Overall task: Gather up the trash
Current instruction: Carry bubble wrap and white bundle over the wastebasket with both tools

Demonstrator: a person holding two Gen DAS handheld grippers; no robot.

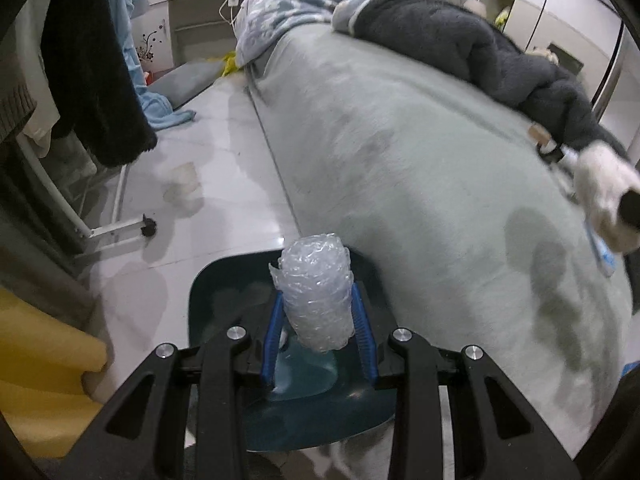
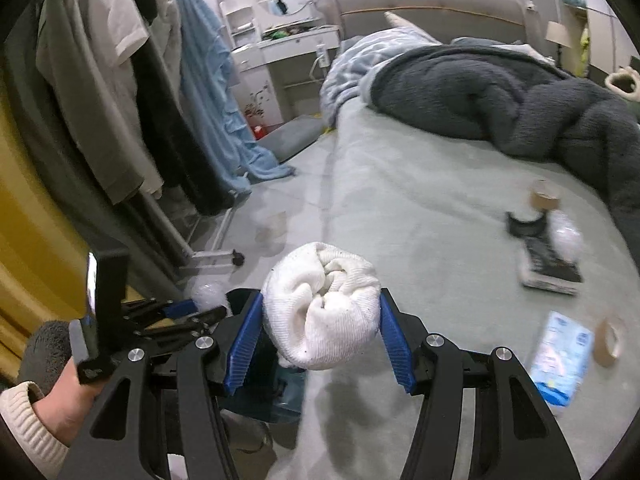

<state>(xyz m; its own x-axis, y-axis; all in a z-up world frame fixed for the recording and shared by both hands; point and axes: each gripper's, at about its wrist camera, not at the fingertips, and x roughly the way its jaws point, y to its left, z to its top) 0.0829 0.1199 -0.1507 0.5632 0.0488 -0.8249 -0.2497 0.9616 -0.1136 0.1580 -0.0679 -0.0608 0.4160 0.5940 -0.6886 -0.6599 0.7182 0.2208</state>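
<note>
Holding trash in both: left gripper (image 1: 316, 320) clamping bubble wrap (image 1: 314, 292) over bin (image 1: 224, 292); right gripper (image 2: 320, 332) pinching white cloth (image 2: 324, 312). Remaining on bed (image 2: 420, 208): tape roll (image 2: 608, 340), packet (image 2: 560, 360), misc.

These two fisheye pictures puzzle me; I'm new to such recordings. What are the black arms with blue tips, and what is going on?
They are hand-held grippers, each with a camera looking along its blue fingers. In the left wrist view, the left gripper clamps a roll of bubble wrap above a dark bin. In the right wrist view, the right gripper clamps a white cloth bundle. On the bed lie a tape roll and a blue-and-white packet.
</note>
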